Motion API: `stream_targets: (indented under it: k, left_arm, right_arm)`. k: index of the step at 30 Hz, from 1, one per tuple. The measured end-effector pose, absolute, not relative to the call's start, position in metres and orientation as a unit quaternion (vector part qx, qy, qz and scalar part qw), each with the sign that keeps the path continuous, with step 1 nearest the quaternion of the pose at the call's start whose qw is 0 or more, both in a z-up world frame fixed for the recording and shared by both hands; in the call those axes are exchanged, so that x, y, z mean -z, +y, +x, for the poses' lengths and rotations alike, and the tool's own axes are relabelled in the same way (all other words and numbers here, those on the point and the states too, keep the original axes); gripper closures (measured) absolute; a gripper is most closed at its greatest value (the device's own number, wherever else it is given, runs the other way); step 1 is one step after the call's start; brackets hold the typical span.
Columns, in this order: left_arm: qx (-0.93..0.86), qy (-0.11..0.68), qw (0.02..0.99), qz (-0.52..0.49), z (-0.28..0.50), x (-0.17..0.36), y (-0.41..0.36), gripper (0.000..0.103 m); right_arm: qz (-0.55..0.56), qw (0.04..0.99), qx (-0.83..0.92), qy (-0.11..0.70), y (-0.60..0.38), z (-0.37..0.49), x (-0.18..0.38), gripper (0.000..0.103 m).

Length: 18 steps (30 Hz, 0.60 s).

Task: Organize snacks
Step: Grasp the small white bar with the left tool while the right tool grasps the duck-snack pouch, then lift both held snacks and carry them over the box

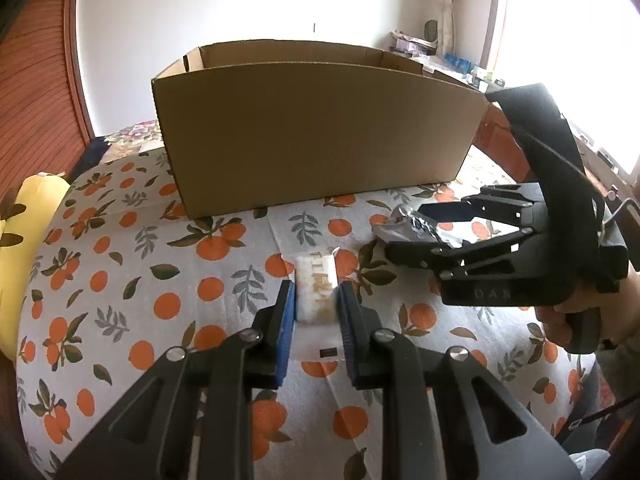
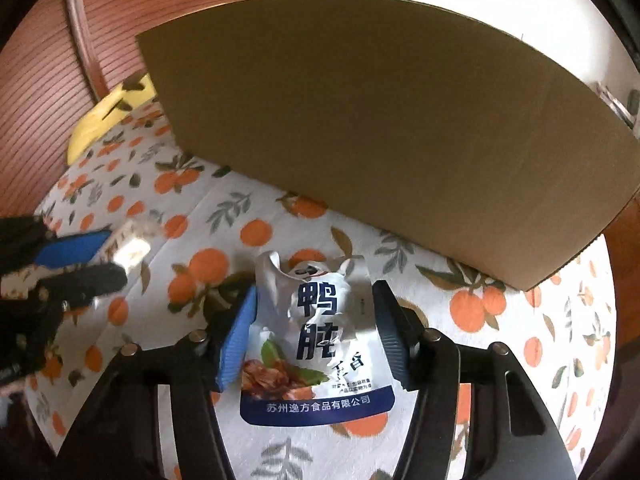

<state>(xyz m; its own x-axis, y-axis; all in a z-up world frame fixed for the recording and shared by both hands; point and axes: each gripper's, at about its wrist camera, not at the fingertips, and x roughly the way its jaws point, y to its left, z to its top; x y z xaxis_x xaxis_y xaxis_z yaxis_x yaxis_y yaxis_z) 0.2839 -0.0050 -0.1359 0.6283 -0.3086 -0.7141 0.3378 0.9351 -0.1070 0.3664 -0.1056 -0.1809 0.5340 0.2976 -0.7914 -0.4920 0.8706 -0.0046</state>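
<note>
Left wrist view: the left gripper [image 1: 316, 300] is seen clenched on a small white snack packet [image 1: 318, 292], pinched between its blue pads, with the cardboard box [image 1: 316, 128] straight ahead. Right wrist view: a white duck-snack pouch [image 2: 320, 336] lies on the orange-print tablecloth [image 2: 520, 320] between the right gripper [image 2: 316, 300] fingers, whose pads flank its sides; contact cannot be told

The left hand-held gripper [image 1: 316, 300] angles downward with its blue-padded fingers [image 1: 286, 320] clamped on a small white packet [image 1: 316, 288], while the right hand-held gripper [image 2: 316, 320], gripped at its handle by a hand [image 1: 560, 320], tilts down with its jaws straddling a silver pouch [image 2: 320, 336].
</note>
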Motion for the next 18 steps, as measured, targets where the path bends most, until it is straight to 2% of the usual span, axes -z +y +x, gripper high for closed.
stream_targets:
  k: [18]
  left_arm:
    - [0.184, 0.363, 0.913, 0.013, 0.266, 0.106, -0.008, 0.083]
  right_arm:
    - [-0.096, 0.888, -0.224, 0.391, -0.128, 0.329, 0.144, 0.045]
